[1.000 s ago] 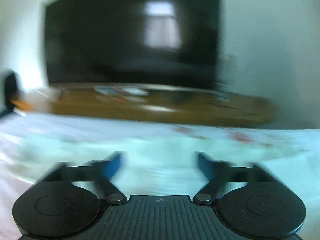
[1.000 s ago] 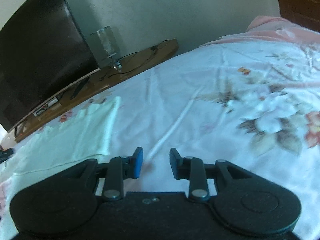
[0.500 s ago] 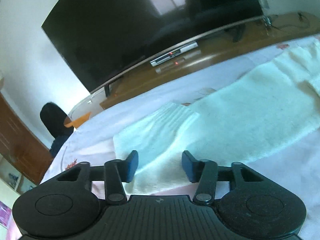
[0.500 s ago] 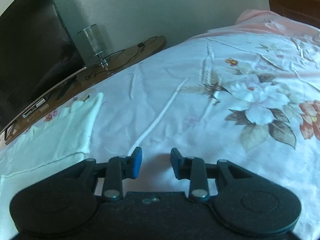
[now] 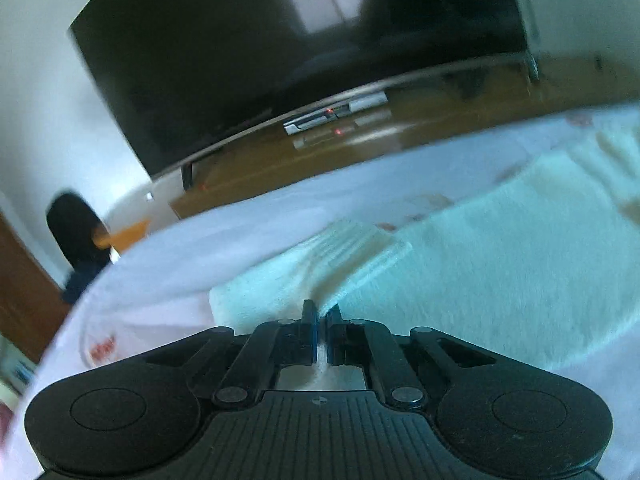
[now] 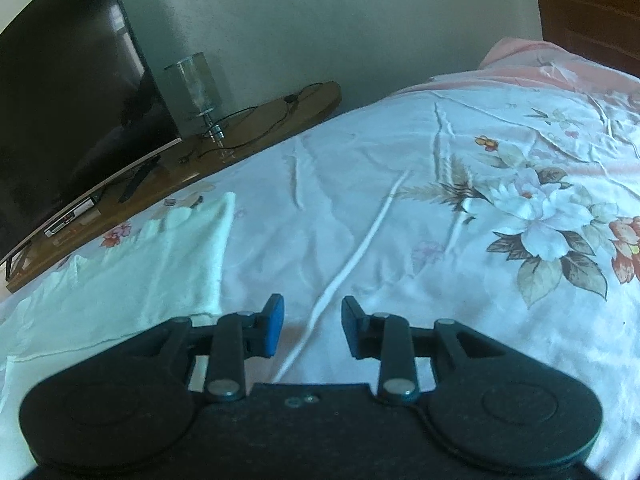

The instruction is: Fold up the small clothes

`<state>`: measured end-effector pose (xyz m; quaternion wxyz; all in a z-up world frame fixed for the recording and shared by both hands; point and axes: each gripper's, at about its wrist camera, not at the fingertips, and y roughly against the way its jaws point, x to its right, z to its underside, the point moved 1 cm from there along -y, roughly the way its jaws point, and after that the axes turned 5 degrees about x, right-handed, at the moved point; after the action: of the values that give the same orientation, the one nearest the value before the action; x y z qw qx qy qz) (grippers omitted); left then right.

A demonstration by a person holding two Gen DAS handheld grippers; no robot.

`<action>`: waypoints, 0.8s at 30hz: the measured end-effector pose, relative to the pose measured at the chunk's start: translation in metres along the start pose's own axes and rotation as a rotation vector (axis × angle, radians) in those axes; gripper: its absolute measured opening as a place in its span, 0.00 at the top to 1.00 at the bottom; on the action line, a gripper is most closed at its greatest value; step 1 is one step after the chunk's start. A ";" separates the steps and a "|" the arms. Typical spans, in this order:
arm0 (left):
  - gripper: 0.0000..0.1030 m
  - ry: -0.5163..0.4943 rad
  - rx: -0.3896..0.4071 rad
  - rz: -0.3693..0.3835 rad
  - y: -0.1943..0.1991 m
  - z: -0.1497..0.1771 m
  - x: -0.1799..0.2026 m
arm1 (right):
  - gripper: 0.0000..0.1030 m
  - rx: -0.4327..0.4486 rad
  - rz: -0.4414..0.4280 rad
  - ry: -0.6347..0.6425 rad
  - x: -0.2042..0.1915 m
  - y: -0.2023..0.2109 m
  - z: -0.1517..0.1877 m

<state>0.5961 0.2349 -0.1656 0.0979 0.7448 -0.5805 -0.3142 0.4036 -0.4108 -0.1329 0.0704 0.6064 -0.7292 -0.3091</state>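
A pale mint knit garment (image 5: 500, 248) lies spread flat near the bed's foot edge, ribbed cuff wrinkled. The left tongs (image 5: 319, 330) pinch its near edge; the right tongs (image 6: 312, 326) gape over the floral bedsheet (image 6: 440, 208). A television (image 5: 280, 48) stands beyond.

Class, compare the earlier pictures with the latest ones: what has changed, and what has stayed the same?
The left gripper swung down to the pale green garment and has closed on its near edge, raising a small ridge of cloth. The right gripper stays open, hovering over the floral bedsheet beside the garment, holding nothing.
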 end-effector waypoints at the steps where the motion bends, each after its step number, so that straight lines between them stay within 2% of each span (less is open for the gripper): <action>1: 0.97 0.056 0.014 0.020 0.003 0.000 -0.006 | 0.69 0.000 0.000 0.004 -0.002 0.000 0.000; 3: 0.97 0.130 0.048 0.061 0.011 -0.003 -0.010 | 0.69 0.003 0.004 0.002 -0.003 0.000 -0.001; 5: 0.97 0.231 0.100 0.152 0.027 -0.015 -0.009 | 0.69 0.008 0.008 -0.004 -0.003 0.000 -0.001; 7: 0.97 0.289 0.153 0.245 0.046 -0.028 0.005 | 0.69 0.013 0.013 -0.007 -0.003 0.000 -0.001; 10: 0.97 0.294 0.205 0.371 0.069 -0.045 0.044 | 0.69 0.011 0.017 -0.020 -0.003 -0.001 0.001; 14: 0.97 0.283 0.197 0.507 0.086 -0.055 0.109 | 0.69 0.013 0.005 -0.020 -0.006 0.001 0.002; 18: 0.97 0.293 0.158 0.595 0.100 -0.054 0.171 | 0.69 0.023 -0.007 -0.010 -0.006 0.004 0.000; 24: 0.97 0.252 0.133 0.648 0.117 -0.052 0.230 | 0.69 0.048 0.010 -0.036 0.014 0.005 -0.010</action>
<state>0.5625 -0.0254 -0.1466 0.2146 0.5596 -0.7892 -0.1338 0.4002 -0.4274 -0.1260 0.0441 0.5985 -0.7407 -0.3021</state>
